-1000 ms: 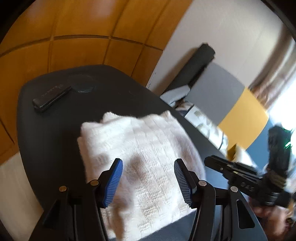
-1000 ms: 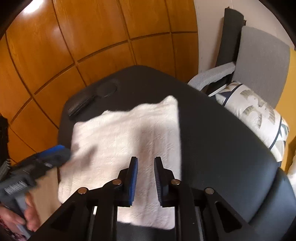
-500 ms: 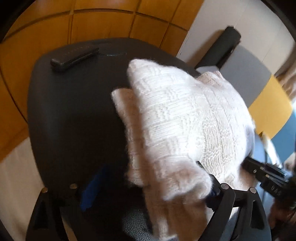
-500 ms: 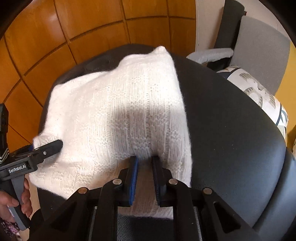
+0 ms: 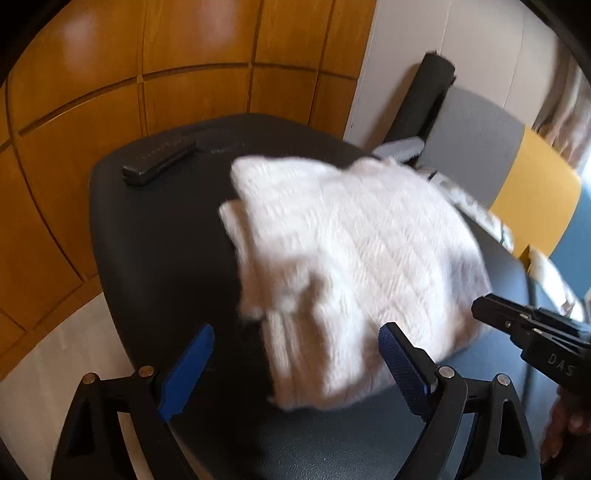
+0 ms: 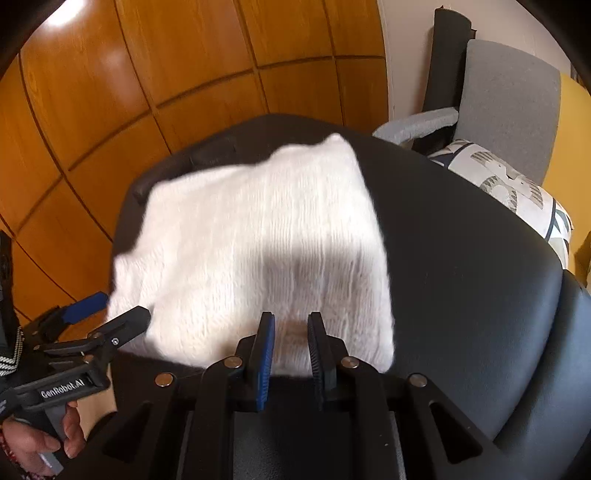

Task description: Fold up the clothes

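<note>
The left gripper has its blue-padded fingers spread wide, gripping nothing, at the near edge of the folded white knitted sweater. The right gripper shows its fingers a narrow gap apart with the sweater's near edge just beyond the tips. The sweater lies on the black leather-like table, with a black rectangular remote near the far edge.

I see daylight entering at 3 o'clock, glare on the wood panelling at 11 o'clock, motion-blurred sweater, fisheye-bent edges.
</note>
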The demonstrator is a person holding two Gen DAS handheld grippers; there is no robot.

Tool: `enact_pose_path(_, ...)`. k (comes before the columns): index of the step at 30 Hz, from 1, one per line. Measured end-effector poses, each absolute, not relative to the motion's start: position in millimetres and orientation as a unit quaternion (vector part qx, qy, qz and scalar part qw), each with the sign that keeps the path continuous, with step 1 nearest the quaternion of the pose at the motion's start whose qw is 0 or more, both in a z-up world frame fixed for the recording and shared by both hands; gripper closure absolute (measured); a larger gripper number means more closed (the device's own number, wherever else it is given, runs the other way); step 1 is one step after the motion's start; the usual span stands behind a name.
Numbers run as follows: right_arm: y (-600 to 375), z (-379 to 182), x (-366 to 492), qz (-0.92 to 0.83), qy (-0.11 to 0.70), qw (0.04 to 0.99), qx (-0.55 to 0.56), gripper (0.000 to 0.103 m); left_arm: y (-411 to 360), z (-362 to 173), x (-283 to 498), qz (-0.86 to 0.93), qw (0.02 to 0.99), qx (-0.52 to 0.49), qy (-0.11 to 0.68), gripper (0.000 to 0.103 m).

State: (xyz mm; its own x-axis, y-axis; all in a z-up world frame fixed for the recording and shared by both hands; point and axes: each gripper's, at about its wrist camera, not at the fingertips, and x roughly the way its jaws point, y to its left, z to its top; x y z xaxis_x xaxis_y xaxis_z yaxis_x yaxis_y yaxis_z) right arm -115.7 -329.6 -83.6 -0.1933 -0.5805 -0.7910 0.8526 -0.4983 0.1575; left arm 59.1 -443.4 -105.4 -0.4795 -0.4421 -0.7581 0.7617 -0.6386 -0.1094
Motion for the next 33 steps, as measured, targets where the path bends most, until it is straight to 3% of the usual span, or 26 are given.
enact_pose_path(4,-335,-99,-115,-0.757,0.172,0.452,0.44,0.082,-448,-120,49,-0.814,0.373,0.377,0.235,0.011)
enact_pose_path(7,-335,-94,-108,-0.762,0.176,0.44,0.441,0.072,-448,-117,57,-0.81,0.38,0.366,0.256,0.011)
enact_pose_path(14,-305,-72,-77,-0.785,0.166,0.408,0.436,0.052,-417,-88,68,-0.809,0.398,0.374,0.218,0.01)
enact_pose_path(22,-282,-60,-44,-0.803,0.188,0.383,0.416,0.051,-382,-57,105,-0.804,0.441,0.35,0.192,0.002)
enact_pose_path(33,-282,-44,-22,-0.809,0.19,0.396,0.391,0.051,-357,-37,120,-0.8,0.457,0.356,0.155,0.0)
